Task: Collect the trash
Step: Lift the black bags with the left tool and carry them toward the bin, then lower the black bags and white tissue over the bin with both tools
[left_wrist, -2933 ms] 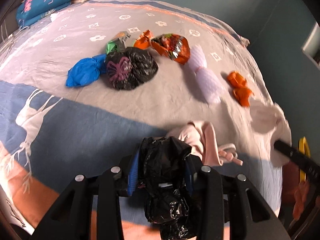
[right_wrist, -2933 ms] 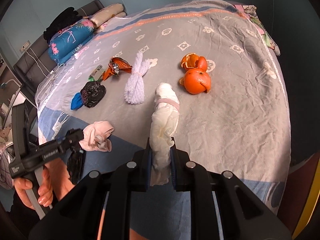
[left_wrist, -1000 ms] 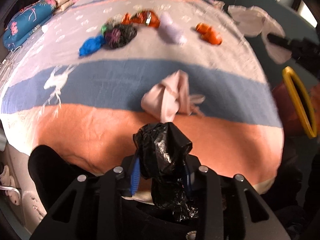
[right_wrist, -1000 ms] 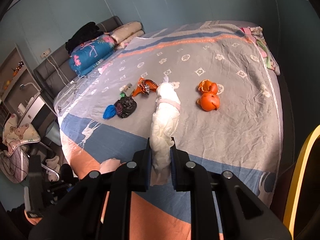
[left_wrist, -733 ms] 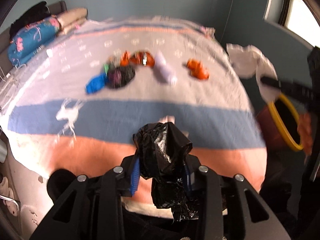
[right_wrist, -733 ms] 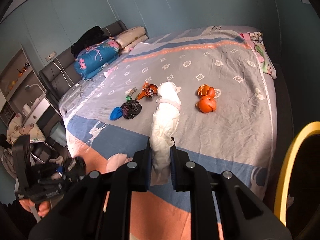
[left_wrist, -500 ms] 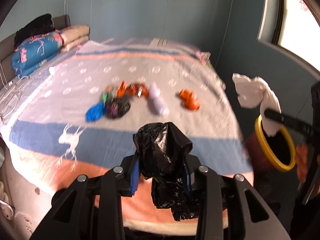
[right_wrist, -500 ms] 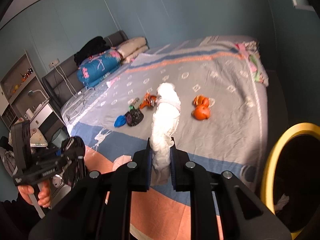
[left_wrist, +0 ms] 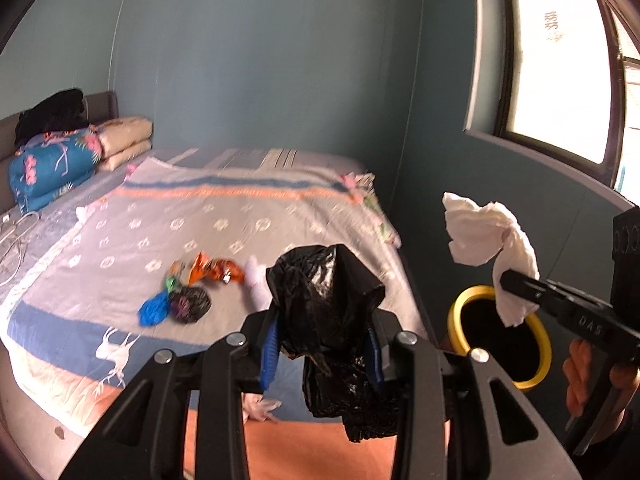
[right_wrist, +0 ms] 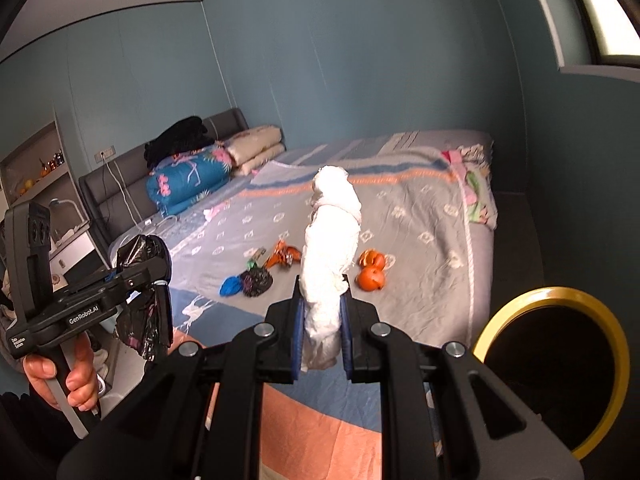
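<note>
Black plastic bag, crumpled, is pinched between the left gripper pads, held above the bed's foot. Right gripper is clamped on a white paper wad, beside the yellow-rimmed bin. Orange peel, wrappers and small bags lie on the blanket.

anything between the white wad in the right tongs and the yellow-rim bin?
Nothing visible. The white paper wad is clamped in the right tongs, and the yellow-rimmed bin sits beside the bed with its mouth open. Only open air shows between them; the left tongs are off to the other side.
</note>
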Tool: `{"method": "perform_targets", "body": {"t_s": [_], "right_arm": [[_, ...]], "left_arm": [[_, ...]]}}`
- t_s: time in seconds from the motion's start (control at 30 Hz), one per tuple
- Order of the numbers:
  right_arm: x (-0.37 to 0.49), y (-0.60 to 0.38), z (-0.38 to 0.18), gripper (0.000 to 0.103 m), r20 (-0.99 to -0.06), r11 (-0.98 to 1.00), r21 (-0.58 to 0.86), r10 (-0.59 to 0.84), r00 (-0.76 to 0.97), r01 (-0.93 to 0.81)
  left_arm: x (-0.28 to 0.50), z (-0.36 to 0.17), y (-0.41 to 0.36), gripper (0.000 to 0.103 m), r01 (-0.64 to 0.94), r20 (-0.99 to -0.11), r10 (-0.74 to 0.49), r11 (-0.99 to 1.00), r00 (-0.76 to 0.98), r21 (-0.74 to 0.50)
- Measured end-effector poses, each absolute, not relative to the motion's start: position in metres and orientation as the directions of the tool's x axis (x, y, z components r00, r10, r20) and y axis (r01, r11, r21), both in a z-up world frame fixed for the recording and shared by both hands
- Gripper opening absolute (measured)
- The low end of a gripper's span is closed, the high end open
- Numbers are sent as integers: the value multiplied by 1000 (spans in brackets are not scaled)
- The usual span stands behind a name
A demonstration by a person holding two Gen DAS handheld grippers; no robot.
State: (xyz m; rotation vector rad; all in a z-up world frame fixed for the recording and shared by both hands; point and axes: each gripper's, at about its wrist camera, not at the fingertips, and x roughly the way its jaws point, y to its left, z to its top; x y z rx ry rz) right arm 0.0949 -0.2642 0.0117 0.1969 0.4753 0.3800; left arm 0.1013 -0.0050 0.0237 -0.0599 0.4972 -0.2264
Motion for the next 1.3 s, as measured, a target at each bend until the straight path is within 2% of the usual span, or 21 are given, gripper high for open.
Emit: {"method": "perform_targets", "body": {"t_s": [0.33,0.73,1.1,1.3], "right_arm": [[57,-286,33,15,-341,936,240,329,881,-257],[30,-328,41,15,-297,957,249,220,929,-147],[25,-370,30,15,-301,965,261,102,948,-21],[34,-393,17,15,-335,954,296,58,941,47]], "left_arm": [[98,44,-35,33,250,-395,-271,962,878,-106],[108,48,-83,33,318,-381,-329,944,864,-93],[126,44,-142,33,412,-395,-408,908,823,-80],[139,35,-168,33,457,-413,-450,885,792,-88]]}}
